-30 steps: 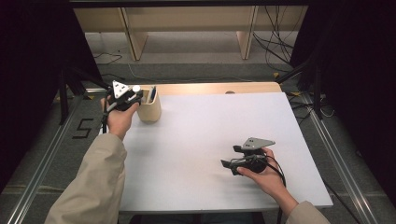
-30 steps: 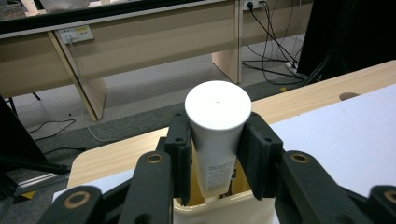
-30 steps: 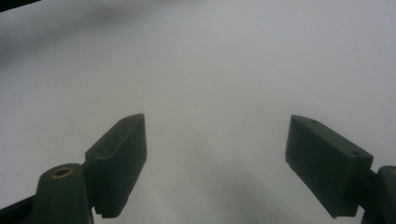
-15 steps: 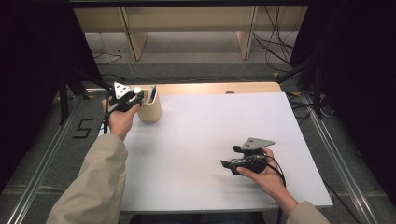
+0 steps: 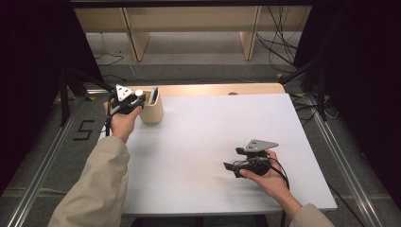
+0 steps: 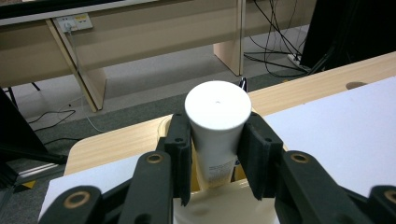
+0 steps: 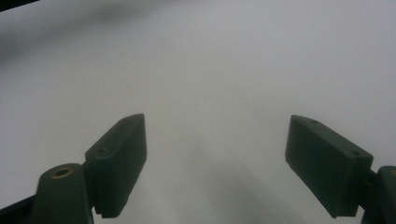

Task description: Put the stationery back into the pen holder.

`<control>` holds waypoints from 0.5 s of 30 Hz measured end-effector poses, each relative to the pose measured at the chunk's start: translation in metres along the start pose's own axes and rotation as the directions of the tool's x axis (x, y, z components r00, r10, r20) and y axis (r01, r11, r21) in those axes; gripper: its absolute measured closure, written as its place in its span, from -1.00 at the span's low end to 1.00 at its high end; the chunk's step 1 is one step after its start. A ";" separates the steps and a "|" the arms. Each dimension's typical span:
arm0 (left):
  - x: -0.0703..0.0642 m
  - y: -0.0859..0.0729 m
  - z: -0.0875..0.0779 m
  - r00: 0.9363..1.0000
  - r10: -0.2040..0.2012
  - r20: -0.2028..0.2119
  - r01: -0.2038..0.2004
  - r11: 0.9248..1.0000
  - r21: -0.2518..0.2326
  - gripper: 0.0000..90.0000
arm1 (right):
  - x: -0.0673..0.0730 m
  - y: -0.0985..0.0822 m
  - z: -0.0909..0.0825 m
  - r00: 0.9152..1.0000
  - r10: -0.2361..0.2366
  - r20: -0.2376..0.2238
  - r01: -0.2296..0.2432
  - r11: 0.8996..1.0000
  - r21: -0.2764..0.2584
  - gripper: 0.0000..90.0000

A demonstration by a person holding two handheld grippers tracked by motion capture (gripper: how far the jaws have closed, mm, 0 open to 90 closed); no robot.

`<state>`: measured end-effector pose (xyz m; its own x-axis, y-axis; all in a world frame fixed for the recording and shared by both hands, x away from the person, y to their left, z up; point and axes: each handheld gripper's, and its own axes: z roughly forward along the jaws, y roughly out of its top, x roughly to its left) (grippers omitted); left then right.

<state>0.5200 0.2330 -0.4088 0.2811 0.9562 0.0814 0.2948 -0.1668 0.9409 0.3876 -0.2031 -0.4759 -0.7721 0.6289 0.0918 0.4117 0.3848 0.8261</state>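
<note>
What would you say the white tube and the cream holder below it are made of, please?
The white tube, clamped by the left gripper, looks like matte plastic: smooth flat cap, fine print on its side. The cream holder seems plastic or glazed ceramic: even pale colour, smooth rounded walls with a soft sheen. Which of the two cannot be told.
</note>
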 end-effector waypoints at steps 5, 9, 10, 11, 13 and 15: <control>0.000 -0.001 0.002 1.000 -0.002 0.000 0.002 1.000 0.005 0.48 | 0.000 0.000 0.000 1.000 0.000 0.001 0.000 1.000 0.001 -0.52; 0.000 -0.002 0.003 1.000 -0.001 -0.004 0.001 1.000 0.012 0.48 | 0.000 0.000 0.000 1.000 -0.001 0.000 0.001 1.000 0.001 -0.52; 0.000 -0.002 0.003 1.000 0.001 -0.005 -0.001 1.000 0.013 0.48 | 0.000 0.000 0.000 1.000 -0.001 0.000 0.001 1.000 0.002 -0.52; 0.000 -0.002 0.003 1.000 -0.002 -0.006 0.002 1.000 0.012 0.48 | 0.000 0.000 0.000 1.000 0.000 0.000 0.000 1.000 0.003 -0.52; 0.000 -0.003 0.004 1.000 -0.001 -0.006 0.001 1.000 0.015 0.48 | 0.000 0.000 0.000 1.000 0.000 -0.001 0.000 1.000 0.003 -0.52; 0.000 -0.003 0.004 1.000 -0.002 -0.006 0.002 1.000 0.017 0.48 | 0.000 0.000 0.000 1.000 -0.001 -0.001 0.001 1.000 0.004 -0.52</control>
<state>0.5231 0.2329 -0.4132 0.2753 0.9579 0.0811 0.3113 -0.1687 0.9352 0.3873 -0.2029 -0.4759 -0.7728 0.6280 0.0916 0.4130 0.3880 0.8239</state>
